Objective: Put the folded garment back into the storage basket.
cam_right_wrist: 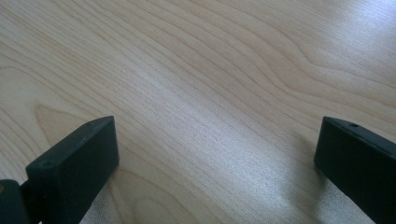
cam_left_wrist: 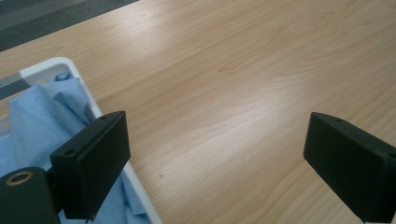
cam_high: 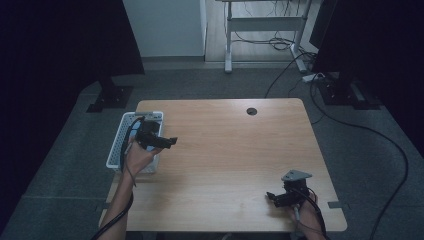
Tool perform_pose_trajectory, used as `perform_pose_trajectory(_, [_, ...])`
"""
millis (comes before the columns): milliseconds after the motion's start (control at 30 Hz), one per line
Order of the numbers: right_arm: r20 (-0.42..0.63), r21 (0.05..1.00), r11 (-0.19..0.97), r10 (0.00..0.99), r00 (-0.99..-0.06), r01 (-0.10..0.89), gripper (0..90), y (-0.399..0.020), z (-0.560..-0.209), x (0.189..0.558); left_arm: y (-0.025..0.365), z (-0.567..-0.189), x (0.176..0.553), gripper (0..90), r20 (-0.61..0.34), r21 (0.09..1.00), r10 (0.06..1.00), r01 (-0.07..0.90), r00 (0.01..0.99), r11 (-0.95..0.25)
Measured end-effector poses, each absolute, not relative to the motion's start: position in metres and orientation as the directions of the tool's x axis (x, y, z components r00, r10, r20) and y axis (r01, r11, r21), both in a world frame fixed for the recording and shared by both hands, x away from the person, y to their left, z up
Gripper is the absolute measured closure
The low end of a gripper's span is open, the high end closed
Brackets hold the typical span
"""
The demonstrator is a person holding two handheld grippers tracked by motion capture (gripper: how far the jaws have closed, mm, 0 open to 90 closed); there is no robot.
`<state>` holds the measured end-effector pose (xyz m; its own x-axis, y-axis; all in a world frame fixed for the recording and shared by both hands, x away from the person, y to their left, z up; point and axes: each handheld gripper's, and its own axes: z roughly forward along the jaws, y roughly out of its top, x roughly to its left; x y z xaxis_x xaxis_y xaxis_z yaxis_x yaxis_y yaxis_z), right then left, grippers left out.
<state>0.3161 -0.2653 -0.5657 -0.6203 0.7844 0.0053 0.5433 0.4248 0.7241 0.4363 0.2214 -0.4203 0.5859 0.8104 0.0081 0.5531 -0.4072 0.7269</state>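
- Left claw hung over the right rim of the basket at the worktop's left edge, pointing right across the wood.
- Its jaws stood wide apart, nothing between them; in the left gripper view one jaw sat over the basket's rim, the other over bare wood.
- Blue cloth lay crumpled inside the basket, just beside that jaw; whether they touched was not clear.
- Right claw sat low at the near right corner of the worktop, pointing left, well apart from the basket.
- Its jaws were also spread wide and empty; the right gripper view had them close over the wood grain.
- Small round hole in the worktop at the far side, right of centre.
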Motion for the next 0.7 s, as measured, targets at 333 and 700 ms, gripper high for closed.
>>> perform_pose_trajectory(333, [0.004,0.725,0.426,0.783,-0.622,0.541,0.0,-0.265,-0.566,0.316,0.209,-0.423,0.417,6.7,0.010,0.743,0.788,0.523,0.616,-0.418])
perform_pose_trajectory(700, [0.003,0.725,0.426,0.783,-0.622,0.541,0.0,-0.265,-0.566,0.316,0.197,-0.425,0.399,6.7,0.017,0.760,0.762,0.487,0.647,-0.430])
